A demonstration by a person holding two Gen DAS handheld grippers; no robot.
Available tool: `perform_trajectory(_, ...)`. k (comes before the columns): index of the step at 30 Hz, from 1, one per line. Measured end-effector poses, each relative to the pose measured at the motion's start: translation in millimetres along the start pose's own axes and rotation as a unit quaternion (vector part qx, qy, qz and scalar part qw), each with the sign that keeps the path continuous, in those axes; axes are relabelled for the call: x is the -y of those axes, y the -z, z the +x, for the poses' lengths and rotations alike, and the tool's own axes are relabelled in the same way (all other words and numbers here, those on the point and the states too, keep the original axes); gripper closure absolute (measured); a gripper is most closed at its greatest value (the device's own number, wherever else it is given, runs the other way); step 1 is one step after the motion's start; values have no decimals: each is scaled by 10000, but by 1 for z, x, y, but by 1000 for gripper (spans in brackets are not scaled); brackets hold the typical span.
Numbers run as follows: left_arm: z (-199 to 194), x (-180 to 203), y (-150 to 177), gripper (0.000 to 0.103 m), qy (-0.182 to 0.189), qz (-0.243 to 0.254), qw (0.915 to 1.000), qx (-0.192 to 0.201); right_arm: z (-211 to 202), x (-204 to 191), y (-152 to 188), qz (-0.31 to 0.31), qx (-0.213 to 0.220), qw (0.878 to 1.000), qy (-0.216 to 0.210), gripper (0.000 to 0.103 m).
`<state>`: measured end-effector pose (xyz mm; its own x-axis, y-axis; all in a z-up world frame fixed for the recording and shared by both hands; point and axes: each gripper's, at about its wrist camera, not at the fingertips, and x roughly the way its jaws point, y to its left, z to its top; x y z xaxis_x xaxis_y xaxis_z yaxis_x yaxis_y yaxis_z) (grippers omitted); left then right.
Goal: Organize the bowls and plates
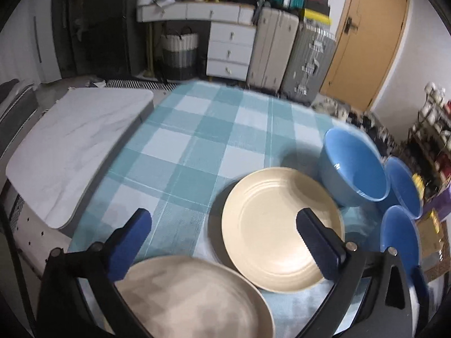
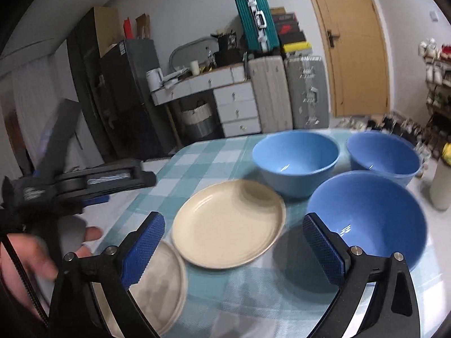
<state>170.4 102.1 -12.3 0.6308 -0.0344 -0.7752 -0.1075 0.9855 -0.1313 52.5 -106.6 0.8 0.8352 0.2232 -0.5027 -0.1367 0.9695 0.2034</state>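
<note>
Glossy blue bowls (image 2: 296,163) and smooth matt cream plates (image 2: 228,222) sit on a woven checked cloth (image 1: 197,146).

A lived-in home: a checked cloth (image 1: 197,146) covers the desk, with a white dresser (image 2: 236,107), suitcases (image 2: 287,93), a laundry basket (image 1: 179,53), a shoe rack (image 2: 437,70) and a wooden door (image 2: 355,42) behind.

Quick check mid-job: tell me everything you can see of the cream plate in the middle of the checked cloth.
The cream plate is round and shallow, with faint concentric ridges inside a low raised rim. It looks like matte ceramic or plastic, and it is empty. It seems to sit on a darker plate whose edge shows beneath it on the teal checked tablecloth. A paler plate lies close at its near left edge; three blue bowls stand to its right, apart from it. No jaws touch it.
</note>
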Motion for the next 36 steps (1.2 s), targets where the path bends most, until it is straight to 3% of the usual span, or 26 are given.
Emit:
perform_trajectory(5,45,3,-4,0,120,35,9981,-603,1,11,7,27,-79,9999,91,2)
perform_trajectory(7,64,11,-3,0,74,310,9956,-883,6,12,8,-54,-148,9998,131,2)
perform_trajectory(10,73,16,-3,1,-14,577,9945,-873,14,10,9,-66,-330,9994,4,2)
perform_trajectory(15,81,14,-13,1,177,560,9949,-816,24,-8,0,-352,-474,9982,41,2)
perform_trajectory(19,91,7,-18,3,488,379,9930,-1009,66,-15,-27,-152,-1247,9918,223,2)
perform_trajectory(24,99,7,-18,11,471,459,9918,-1096,99,-18,-58,121,-1595,9871,29,2)
perform_trajectory(26,101,6,-17,29,648,403,9903,-1163,108,-19,-65,115,-1630,9865,68,2)
perform_trajectory(30,110,1,-14,46,692,320,9883,-1320,128,-13,-65,264,-1879,9817,177,2)
perform_trajectory(32,116,-2,-11,79,806,254,9865,-1401,136,-11,-63,308,-1972,9796,235,2)
perform_trajectory(36,126,-7,-7,83,795,221,9852,-1499,150,-7,-59,353,-2224,9739,277,2)
